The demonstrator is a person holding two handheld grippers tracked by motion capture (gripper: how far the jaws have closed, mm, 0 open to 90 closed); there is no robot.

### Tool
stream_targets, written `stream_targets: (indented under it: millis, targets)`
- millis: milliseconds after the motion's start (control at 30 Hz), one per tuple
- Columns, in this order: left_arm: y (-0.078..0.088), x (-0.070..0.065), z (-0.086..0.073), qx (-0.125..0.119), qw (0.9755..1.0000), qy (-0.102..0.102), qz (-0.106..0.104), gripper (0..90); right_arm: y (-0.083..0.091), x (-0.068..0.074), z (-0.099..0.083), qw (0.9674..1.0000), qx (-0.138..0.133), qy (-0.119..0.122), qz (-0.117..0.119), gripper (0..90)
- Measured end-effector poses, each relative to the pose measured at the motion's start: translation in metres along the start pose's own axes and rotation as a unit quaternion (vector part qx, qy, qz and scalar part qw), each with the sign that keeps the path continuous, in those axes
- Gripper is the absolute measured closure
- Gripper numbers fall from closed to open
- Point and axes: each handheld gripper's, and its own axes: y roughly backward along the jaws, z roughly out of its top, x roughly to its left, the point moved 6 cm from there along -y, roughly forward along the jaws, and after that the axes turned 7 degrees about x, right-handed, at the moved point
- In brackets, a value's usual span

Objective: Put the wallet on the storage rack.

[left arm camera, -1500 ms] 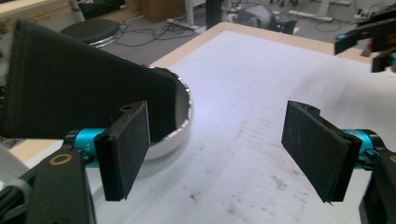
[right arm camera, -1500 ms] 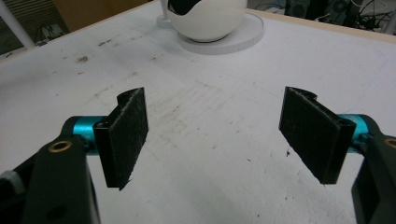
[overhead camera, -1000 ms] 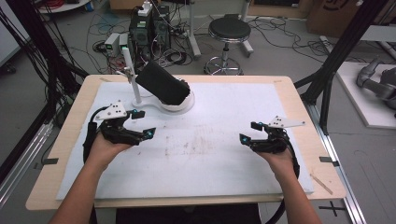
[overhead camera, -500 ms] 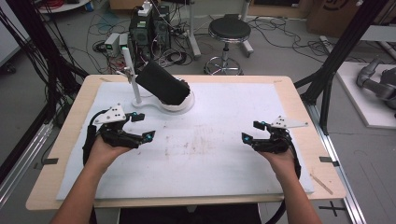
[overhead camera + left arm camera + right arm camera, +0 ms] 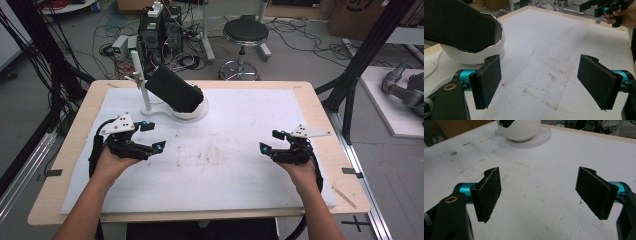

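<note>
A: On the white mat (image 5: 235, 185) both grippers hover with nothing between the jaws; the left gripper (image 5: 149, 136) has its jaws wide apart, and the right gripper (image 5: 275, 141) also stands wide.

B: Where is the black cylinder (image 5: 172, 90)?

A: At the far left part of the mat; it lies tilted, with its lower end inside the white bowl (image 5: 192, 111); the bowl sits on a round white base (image 5: 537, 140); a thin white post (image 5: 141, 80) rises just beside it.

B: Which gripper is closer to it?

A: Nearer is the left gripper, but apart from the bowl; the right one is well apart.
</note>
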Motion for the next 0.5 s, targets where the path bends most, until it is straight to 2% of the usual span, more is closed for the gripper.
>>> stream_targets:
  millis: [133, 200, 500]
  targets:
    - [-0.0003, -0.0004, -0.0005, 0.0, 1.0, 0.002, -0.005, 19.5, -0.0009, 0.0008, 0.0005, 1.0, -0.002, 0.006, 0.0, 21.0]
    - [0.0001, 0.0002, -0.0008, -0.001, 1.0, 0.004, -0.007, 19.5, -0.0008, 0.0006, 0.0002, 1.0, 0.0, 0.001, 0.001, 21.0]
    - [-0.0012, 0.001, -0.0012, 0.0, 0.9999, 0.009, -0.006, 19.5, -0.0026, 0.0016, 0.0002, 1.0, 0.003, 0.006, 0.002, 21.0]
